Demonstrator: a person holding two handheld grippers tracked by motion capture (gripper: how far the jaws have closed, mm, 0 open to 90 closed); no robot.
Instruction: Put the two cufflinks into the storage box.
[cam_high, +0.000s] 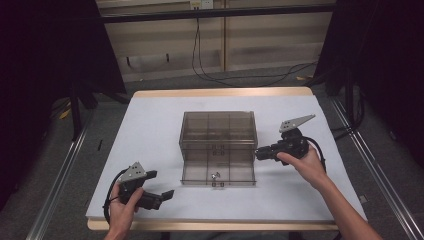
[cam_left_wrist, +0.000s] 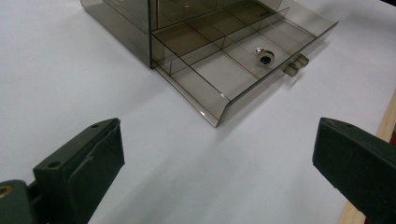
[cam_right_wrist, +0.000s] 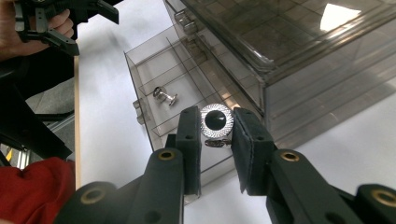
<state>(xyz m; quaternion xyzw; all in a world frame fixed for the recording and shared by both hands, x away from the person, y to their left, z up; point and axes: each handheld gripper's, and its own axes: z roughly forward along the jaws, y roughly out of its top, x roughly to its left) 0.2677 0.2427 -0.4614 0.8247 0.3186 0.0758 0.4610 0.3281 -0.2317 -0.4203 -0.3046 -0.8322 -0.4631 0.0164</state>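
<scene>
A smoky see-through drawer box (cam_high: 218, 125) stands mid-table with its bottom drawer (cam_high: 200, 172) pulled out toward me. One silver cufflink (cam_high: 216, 175) lies in a front compartment of the drawer (cam_left_wrist: 210, 74); this cufflink (cam_left_wrist: 265, 57) (cam_right_wrist: 165, 96) is small and shiny. My right gripper (cam_high: 258, 153) (cam_right_wrist: 216, 122) hovers at the drawer's right side, shut on a second cufflink (cam_right_wrist: 216, 119) with a round black face and silver rim. My left gripper (cam_high: 170, 194) (cam_left_wrist: 217, 140) rests open near the table's front left, aimed at the drawer, nothing between its fingers.
The white table top (cam_high: 150, 130) has a wooden edge (cam_high: 220, 93). Dark frame posts stand on both sides, and cables (cam_high: 210, 75) trail on the floor behind. The person's other hand with the left gripper (cam_right_wrist: 70, 14) appears far off in the right gripper view.
</scene>
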